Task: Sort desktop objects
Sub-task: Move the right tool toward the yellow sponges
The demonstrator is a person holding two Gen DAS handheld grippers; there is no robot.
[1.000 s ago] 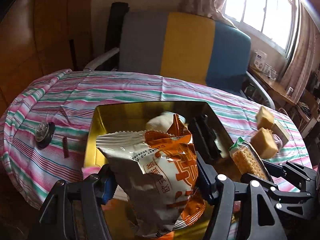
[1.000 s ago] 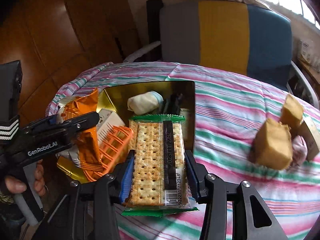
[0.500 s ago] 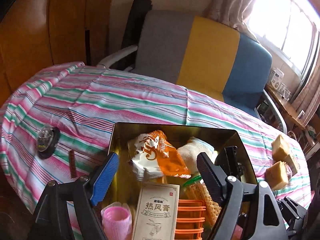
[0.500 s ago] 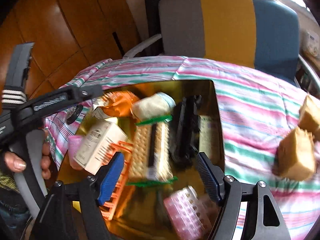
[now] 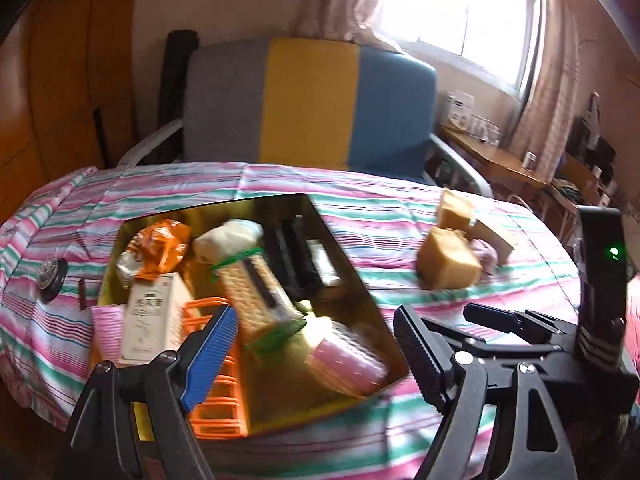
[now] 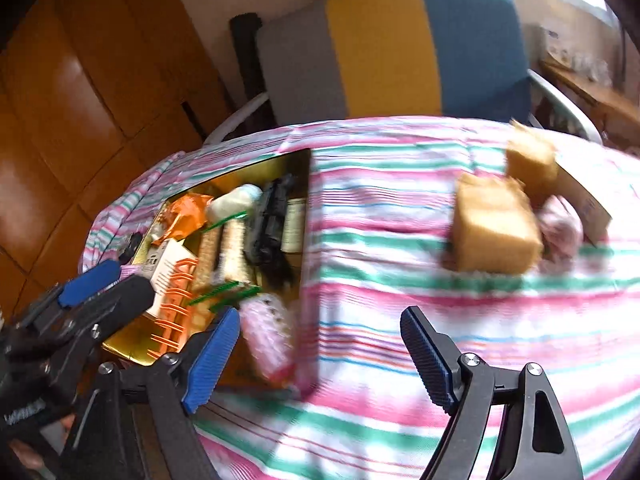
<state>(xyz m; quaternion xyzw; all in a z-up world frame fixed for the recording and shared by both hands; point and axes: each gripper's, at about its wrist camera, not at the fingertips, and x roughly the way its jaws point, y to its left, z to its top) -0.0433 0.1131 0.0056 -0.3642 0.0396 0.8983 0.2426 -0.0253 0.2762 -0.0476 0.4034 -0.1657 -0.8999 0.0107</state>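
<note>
A gold tray (image 5: 352, 276) (image 6: 304, 168) on the striped tablecloth holds an orange snack bag (image 5: 160, 244) (image 6: 184, 216), a cracker packet (image 5: 256, 292) (image 6: 224, 252), a white box (image 5: 152, 316), an orange rack (image 5: 212, 384) (image 6: 172, 308), a pink holder (image 5: 344, 360) and a black item (image 5: 296, 256) (image 6: 268, 224). My left gripper (image 5: 316, 356) is open and empty above the tray's near edge. My right gripper (image 6: 320, 356) is open and empty over the cloth, right of the tray. Two tan blocks (image 5: 448, 260) (image 6: 492, 232) lie to the right.
A chair with grey, yellow and blue panels (image 5: 308, 100) stands behind the table. A small round black object (image 5: 50, 276) and a brown stick (image 5: 82, 294) lie left of the tray. A brown box (image 6: 584, 196) and pink wrapper (image 6: 560, 224) sit by the blocks.
Both grippers opened: the left let go of the orange bag, the right of the cracker packet; both lie in the tray. Both grippers drew back, and the right swung right.
</note>
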